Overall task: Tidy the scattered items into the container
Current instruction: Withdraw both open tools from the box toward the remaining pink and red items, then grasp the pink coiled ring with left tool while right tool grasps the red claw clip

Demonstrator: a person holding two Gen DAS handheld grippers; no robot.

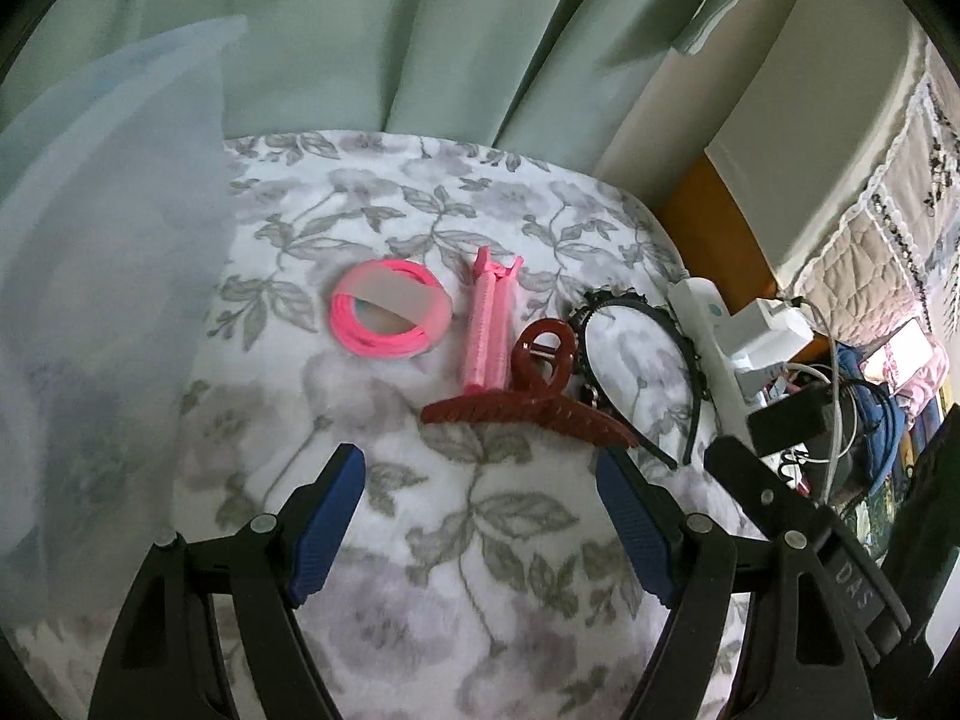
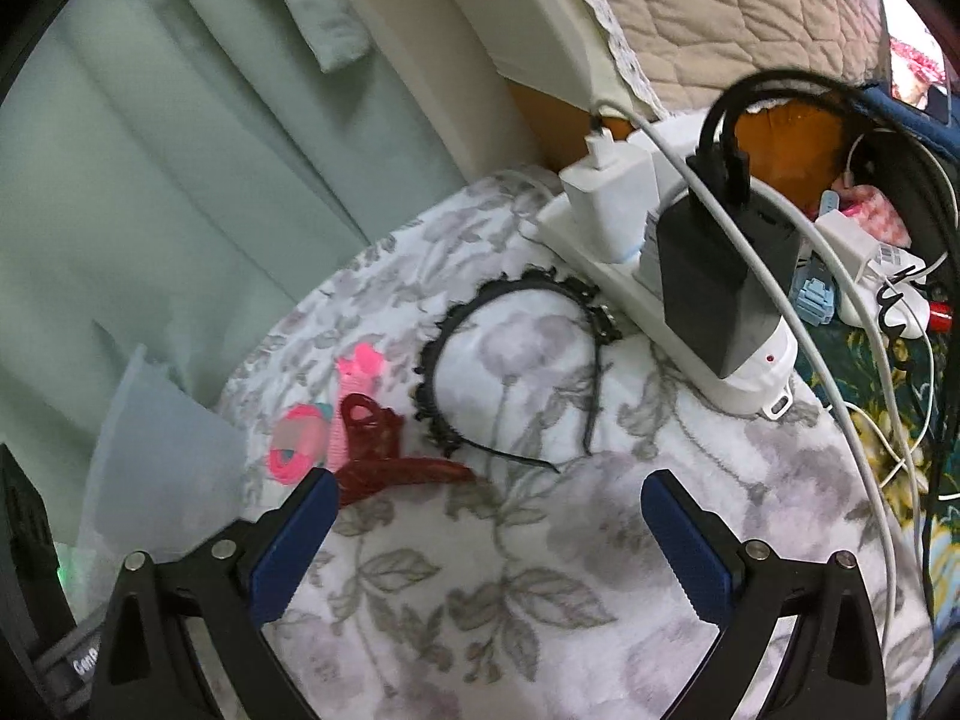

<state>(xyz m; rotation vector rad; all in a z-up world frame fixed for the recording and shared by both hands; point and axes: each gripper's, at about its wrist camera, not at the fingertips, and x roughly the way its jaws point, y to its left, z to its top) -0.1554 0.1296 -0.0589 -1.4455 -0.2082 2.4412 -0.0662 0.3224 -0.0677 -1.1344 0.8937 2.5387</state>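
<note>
On the floral cloth lie a bundle of pink hair ties, a pink hair clip, a dark red claw clip and a black headband. A translucent pale blue container stands at the left. My left gripper is open and empty just in front of the claw clip. My right gripper is open and empty in front of the headband. The right wrist view also shows the claw clip, the pink clip, the hair ties and the container.
A white power strip with a black adapter and white chargers lies right of the headband, also in the left wrist view. Cables trail off the right edge. A green curtain hangs behind the surface.
</note>
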